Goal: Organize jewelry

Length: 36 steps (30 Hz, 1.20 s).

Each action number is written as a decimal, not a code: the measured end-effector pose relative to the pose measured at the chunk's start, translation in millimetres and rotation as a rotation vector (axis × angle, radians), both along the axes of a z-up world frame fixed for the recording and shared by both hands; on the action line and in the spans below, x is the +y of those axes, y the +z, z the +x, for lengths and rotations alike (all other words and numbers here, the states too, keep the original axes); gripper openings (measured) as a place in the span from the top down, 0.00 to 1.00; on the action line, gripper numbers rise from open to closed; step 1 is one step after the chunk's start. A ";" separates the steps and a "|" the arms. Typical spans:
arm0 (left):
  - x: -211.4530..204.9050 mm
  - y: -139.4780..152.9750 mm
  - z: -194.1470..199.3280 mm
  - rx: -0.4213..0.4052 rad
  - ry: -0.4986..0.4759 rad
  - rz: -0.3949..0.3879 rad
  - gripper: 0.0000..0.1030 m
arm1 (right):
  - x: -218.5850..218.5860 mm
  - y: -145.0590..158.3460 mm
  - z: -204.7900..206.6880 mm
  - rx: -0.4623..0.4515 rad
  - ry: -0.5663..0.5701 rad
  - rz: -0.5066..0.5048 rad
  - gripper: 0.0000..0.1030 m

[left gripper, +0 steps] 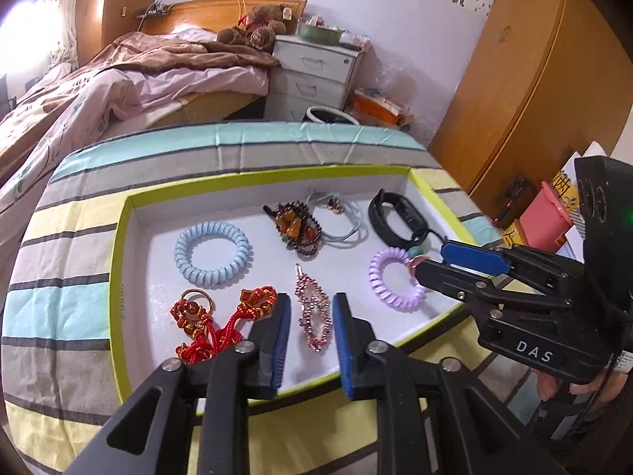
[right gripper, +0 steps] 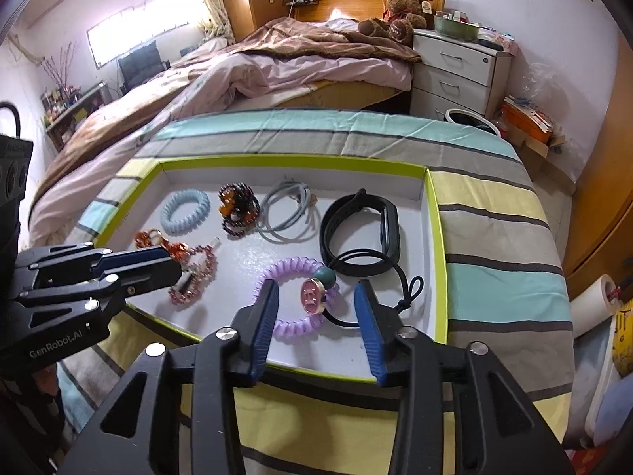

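A shallow white tray with a lime rim (left gripper: 118, 245) (right gripper: 433, 213) lies on a striped cloth and holds the jewelry. My left gripper (left gripper: 310, 301) (right gripper: 180, 263) is open, its fingers either side of a pink beaded hair clip (left gripper: 312, 312) (right gripper: 198, 273). Red knotted charms (left gripper: 221, 316) lie left of it. My right gripper (right gripper: 316, 289) (left gripper: 431, 257) is open over a purple coil hair tie (right gripper: 292, 297) (left gripper: 389, 277) and a pink round charm with a teal bead (right gripper: 314, 295). Both grippers are empty.
Also in the tray are a blue coil hair tie (left gripper: 213, 253) (right gripper: 186, 209), an amber bead bracelet (left gripper: 296, 227) (right gripper: 237, 208), a grey cord necklace (right gripper: 287, 213) and a black fitness band (right gripper: 360, 229) (left gripper: 395, 217). A bed, white drawers (right gripper: 455, 75) and a wardrobe stand behind.
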State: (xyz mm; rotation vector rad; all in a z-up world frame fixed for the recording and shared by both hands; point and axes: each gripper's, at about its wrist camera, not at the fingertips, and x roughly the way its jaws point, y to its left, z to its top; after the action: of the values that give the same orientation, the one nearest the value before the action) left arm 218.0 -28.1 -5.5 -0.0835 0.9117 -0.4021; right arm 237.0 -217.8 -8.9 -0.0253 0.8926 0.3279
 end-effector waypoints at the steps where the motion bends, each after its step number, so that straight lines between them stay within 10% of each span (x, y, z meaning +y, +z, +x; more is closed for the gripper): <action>1: 1.0 2.3 -1.9 -0.004 0.006 -0.005 0.73 | -0.4 2.4 -1.8 -0.008 -0.003 0.003 0.60; 36: 11.2 34.8 -93.7 -0.159 0.232 0.169 0.68 | 8.6 37.4 -99.4 -0.191 -0.118 0.031 0.60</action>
State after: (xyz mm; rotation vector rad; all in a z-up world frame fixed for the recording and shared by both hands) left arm 124.3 -16.9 29.3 -0.0020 0.7658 -0.1135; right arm 137.6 -209.1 28.5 0.0246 0.6960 0.2246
